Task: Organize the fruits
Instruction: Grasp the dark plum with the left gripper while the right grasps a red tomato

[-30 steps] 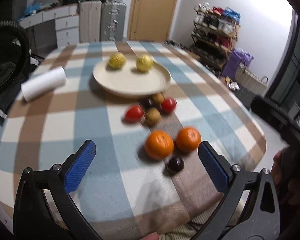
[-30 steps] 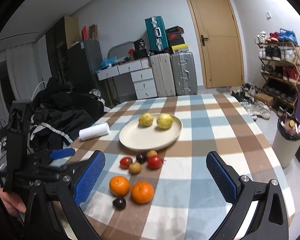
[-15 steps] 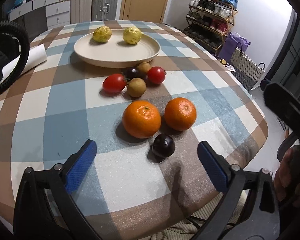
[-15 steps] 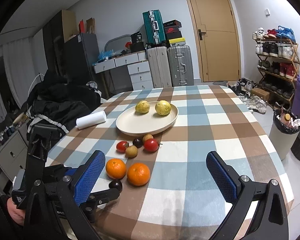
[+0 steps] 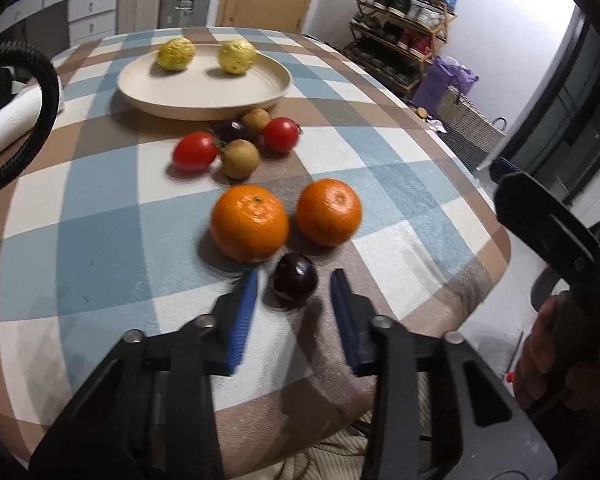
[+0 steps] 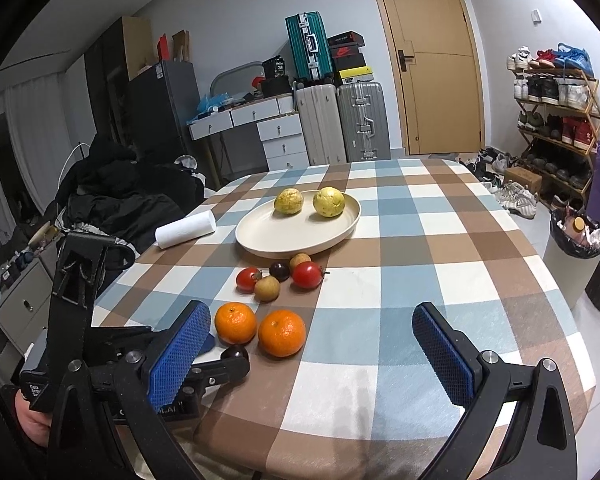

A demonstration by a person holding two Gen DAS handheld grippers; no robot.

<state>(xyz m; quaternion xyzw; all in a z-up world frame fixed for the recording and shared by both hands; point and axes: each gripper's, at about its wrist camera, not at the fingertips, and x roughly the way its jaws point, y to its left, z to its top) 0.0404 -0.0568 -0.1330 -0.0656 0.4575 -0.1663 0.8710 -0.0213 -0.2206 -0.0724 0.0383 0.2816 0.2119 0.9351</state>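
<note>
A small dark plum [image 5: 294, 282] lies on the checked tablecloth near the front edge, between the blue pads of my left gripper [image 5: 295, 276]. The jaws are closing around it, with a thin gap still showing on each side. Just beyond sit two oranges [image 5: 250, 227] [image 5: 329, 211]. Farther back lie two red tomatoes [image 5: 195, 151], two brown fruits [image 5: 240, 159] and another dark plum [image 5: 233, 129]. A cream plate [image 5: 204, 98] holds two yellow fruits [image 5: 175, 53]. My right gripper [image 6: 310, 316] hangs open over the table's front, with nothing between its fingers.
A white paper roll [image 6: 185, 229] lies left of the plate. The table's front edge [image 5: 300, 396] is right under the left gripper. A chair piled with dark clothes [image 6: 120, 204] stands at the left; a bin [image 6: 572, 256] and shoe rack [image 6: 556, 120] at the right.
The left gripper dipped toward the front plum and its jaws swung in from wide apart to just either side of it. The right gripper stayed where it was.
</note>
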